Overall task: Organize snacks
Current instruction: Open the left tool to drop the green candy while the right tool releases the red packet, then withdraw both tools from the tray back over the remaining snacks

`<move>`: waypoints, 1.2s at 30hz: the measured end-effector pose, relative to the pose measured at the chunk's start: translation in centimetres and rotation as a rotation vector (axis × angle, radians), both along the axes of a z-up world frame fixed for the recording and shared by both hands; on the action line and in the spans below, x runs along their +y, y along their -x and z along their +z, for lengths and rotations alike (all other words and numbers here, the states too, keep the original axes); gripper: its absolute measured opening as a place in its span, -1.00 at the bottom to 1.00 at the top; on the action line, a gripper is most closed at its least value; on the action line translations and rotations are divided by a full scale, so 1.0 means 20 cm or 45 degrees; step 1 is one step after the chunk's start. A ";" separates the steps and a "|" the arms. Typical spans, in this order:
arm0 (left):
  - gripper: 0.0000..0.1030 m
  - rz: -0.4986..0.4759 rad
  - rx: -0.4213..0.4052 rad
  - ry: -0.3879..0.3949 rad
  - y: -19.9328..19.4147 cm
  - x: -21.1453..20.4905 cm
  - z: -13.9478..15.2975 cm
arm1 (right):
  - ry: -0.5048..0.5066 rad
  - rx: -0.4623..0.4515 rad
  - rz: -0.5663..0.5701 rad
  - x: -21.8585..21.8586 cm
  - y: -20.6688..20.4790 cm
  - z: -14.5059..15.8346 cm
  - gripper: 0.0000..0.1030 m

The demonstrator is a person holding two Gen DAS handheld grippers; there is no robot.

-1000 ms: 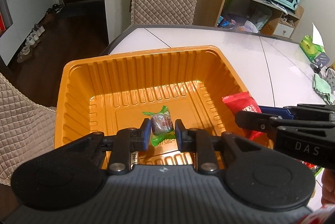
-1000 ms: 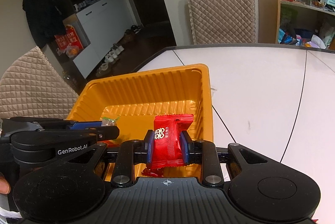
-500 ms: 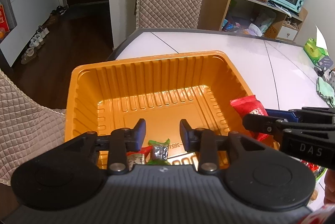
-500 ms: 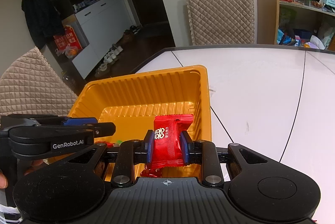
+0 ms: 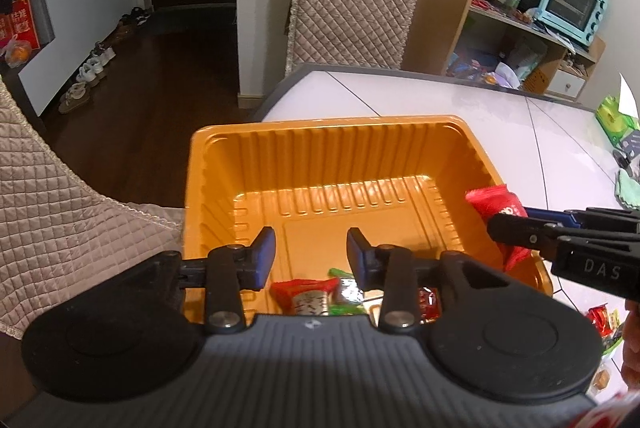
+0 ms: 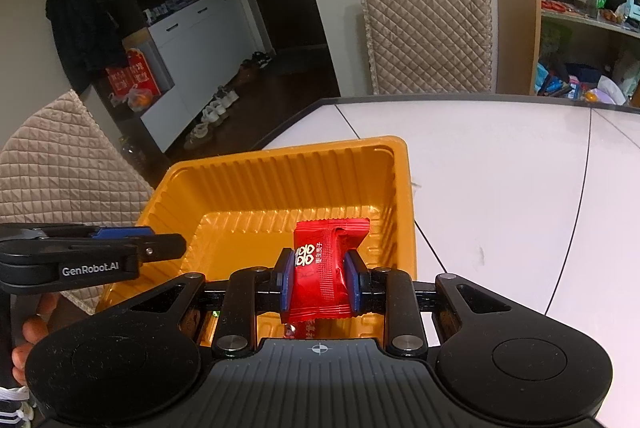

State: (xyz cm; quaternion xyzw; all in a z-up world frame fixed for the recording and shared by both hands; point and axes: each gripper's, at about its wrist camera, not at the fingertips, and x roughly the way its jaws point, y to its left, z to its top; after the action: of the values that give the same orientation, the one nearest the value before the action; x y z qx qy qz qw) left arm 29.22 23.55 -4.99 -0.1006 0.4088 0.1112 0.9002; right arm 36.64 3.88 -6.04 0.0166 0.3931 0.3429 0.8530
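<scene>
The orange tray (image 5: 328,155) sits at the white table's (image 6: 500,163) corner. Above it, the left gripper (image 5: 311,252) hangs with jaws spread wide, gripping nothing; the right gripper (image 6: 319,280) is clamped on a red snack packet (image 6: 322,264). Small wrapped snacks (image 5: 320,294) lie on the tray's near floor, partly hidden behind the left gripper's body.

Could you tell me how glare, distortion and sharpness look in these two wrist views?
Left wrist: fisheye bends the table edge; soft sheen on the tray; the open left gripper looks sharp. Right wrist: a bright glint on the tray floor; door frames curve; the print on the red packet in the right gripper reads crisply.
</scene>
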 end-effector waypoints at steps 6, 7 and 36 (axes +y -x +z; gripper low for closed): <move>-0.06 0.015 -0.010 -0.011 0.04 0.01 0.02 | -0.058 -0.036 -0.025 0.01 0.01 0.02 -0.40; -0.04 0.015 -0.009 -0.015 0.05 0.00 0.03 | -0.061 -0.032 -0.029 0.00 0.02 0.01 -0.25; 0.40 -0.205 -0.014 0.017 0.34 -0.44 0.16 | -0.072 -0.024 -0.233 -0.56 0.59 0.22 0.01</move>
State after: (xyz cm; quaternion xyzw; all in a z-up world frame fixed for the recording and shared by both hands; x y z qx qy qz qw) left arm 22.38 14.83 -1.88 -0.0742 0.4112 0.0350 0.9078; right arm 24.78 -7.34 -1.67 0.0735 0.3721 0.2747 0.8836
